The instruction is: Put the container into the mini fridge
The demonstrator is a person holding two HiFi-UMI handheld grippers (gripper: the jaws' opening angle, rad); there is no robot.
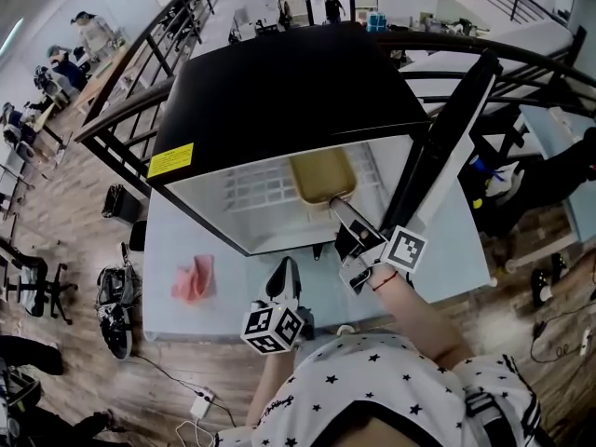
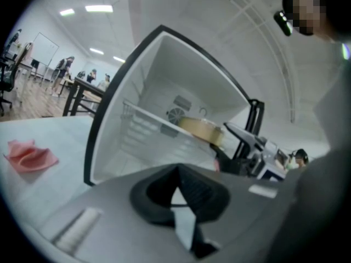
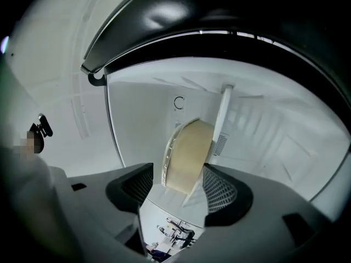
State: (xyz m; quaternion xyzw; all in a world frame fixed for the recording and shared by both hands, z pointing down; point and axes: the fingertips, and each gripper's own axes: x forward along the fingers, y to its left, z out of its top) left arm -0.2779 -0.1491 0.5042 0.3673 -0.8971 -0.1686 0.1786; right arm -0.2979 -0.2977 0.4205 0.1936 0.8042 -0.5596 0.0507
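Head view first: the mini fridge [image 1: 279, 73] stands with its door [image 1: 447, 147] swung wide, and the right gripper [image 1: 341, 214] reaches into the white interior. Just ahead of its fingertips the tan container [image 1: 322, 177] lies flat on the wire shelf [image 1: 256, 186]. The left gripper [image 1: 285, 273] hangs low outside the fridge, over the pale table [image 1: 177, 240], with a pink cloth [image 1: 194, 279] well off to its left.

Left gripper view now: the two black pads [image 2: 159, 188] meet at their tips, nothing caught between them. Beyond them the fridge cavity opens up, the container [image 2: 200, 128] sits on the shelf, and the other gripper is in at its near end. The cloth [image 2: 30, 156] lies far to the left of the fingers.

Right gripper view: the jaws stand narrowly apart, straddling the container [image 3: 189, 155], which is seen edge-on. Its near end is right between the pads [image 3: 222, 193]. A thin sliver of white shows between it and the left-hand pad, while on the other side it runs close along the pad. The shelf [image 3: 222, 114] edge shows as a white bar just past the container.
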